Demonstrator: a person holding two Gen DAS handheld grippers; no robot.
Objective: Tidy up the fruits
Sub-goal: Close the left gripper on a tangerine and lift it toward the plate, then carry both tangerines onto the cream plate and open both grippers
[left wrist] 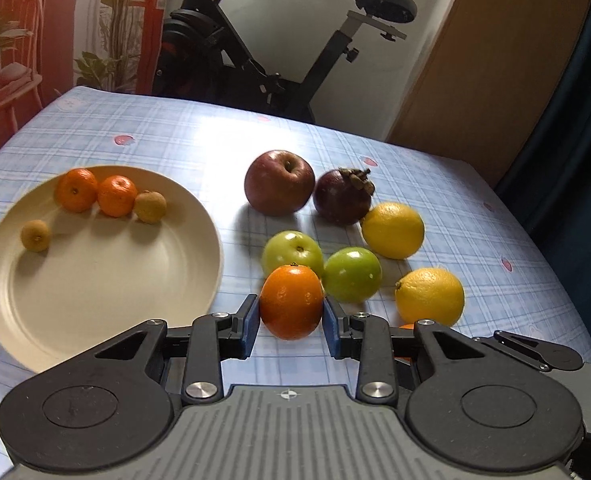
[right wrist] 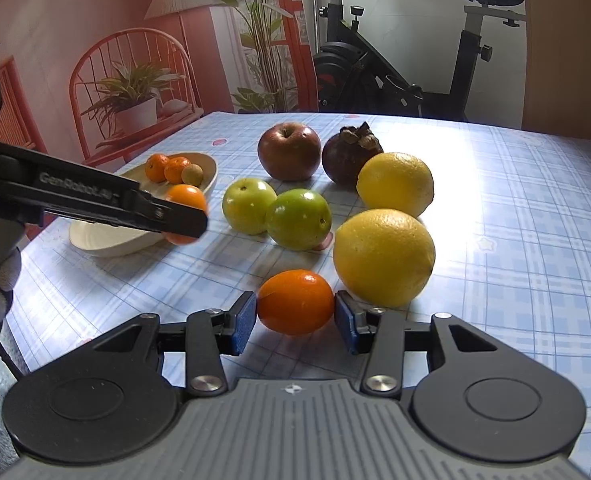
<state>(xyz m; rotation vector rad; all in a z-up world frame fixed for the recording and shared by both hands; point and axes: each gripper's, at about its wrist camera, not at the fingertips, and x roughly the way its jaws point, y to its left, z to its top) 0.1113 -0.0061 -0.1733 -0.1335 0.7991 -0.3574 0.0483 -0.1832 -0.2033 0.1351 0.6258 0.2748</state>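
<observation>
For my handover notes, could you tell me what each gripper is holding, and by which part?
The left gripper clamps a small orange fruit by its two sides. The right gripper brackets another small orange fruit; contact cannot be told.

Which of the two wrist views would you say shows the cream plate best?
The left wrist view: the cream plate appears nearly whole from above. In the right wrist view the plate sits edge-on, partly hidden by the left gripper.

Small orange point(right wrist: 295, 302) between right gripper point(right wrist: 293, 322) jaws

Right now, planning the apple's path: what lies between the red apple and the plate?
Nothing: only bare tablecloth between red apple and plate, seen in the left wrist view.
</observation>
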